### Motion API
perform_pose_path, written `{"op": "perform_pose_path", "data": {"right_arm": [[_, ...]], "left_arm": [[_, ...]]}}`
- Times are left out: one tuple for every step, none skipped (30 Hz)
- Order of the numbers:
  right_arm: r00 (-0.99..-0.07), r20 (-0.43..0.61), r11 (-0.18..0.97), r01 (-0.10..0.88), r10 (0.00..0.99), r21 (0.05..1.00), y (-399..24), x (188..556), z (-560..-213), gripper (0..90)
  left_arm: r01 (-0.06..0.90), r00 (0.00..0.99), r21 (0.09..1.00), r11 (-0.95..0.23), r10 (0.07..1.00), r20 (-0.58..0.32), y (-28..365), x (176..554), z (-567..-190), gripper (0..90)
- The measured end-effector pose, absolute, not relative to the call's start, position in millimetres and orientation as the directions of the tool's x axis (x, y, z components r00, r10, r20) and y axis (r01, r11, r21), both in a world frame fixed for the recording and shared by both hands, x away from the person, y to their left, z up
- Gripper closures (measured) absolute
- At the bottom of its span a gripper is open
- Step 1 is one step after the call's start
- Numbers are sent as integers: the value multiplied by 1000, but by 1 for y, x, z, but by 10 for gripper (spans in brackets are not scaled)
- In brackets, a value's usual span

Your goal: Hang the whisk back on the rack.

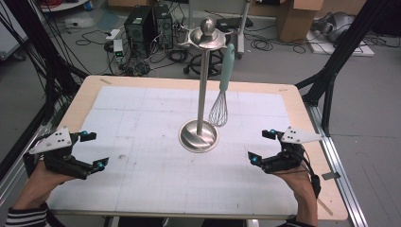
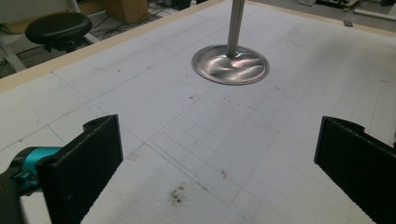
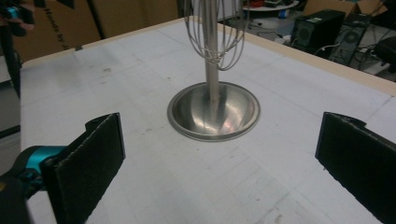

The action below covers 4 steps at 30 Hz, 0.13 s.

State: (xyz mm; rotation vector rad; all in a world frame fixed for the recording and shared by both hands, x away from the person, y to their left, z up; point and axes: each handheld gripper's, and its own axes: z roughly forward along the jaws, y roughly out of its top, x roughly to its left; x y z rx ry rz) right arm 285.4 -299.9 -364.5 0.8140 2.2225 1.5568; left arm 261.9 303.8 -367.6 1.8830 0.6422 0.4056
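At the middle of the table, a whisk is hung from a steel stand, well apart from both tools. Left gripper and right gripper are held released, jaws wide. Light wires would likely flex; the stiff mint handle is judged the better hold.

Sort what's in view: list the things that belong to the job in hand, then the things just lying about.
In the job:
whisk, hanging from the stand
stand, upright mid-table
left gripper, open, holding nothing
right gripper, open, holding nothing

Lying about:
computer towers on the floor
cardboard box
black stool
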Motion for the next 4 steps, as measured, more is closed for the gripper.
{"op": "perform_pose_path", "data": {"right_arm": [[-791,78,240,275,607,931,-301,285,-364,6],[-794,81,236,275,603,932,-302,284,-364,6],[-793,76,241,273,605,931,-302,284,-364,6],[-791,75,241,273,607,931,-302,283,-364,6]], "left_arm": [[247,797,923,-295,603,-20,303,262,-368,17],[247,797,922,-298,603,-19,303,262,-368,17],[247,798,922,-298,602,-19,302,262,-368,17],[245,798,922,-300,602,-16,302,262,-368,17]]}}
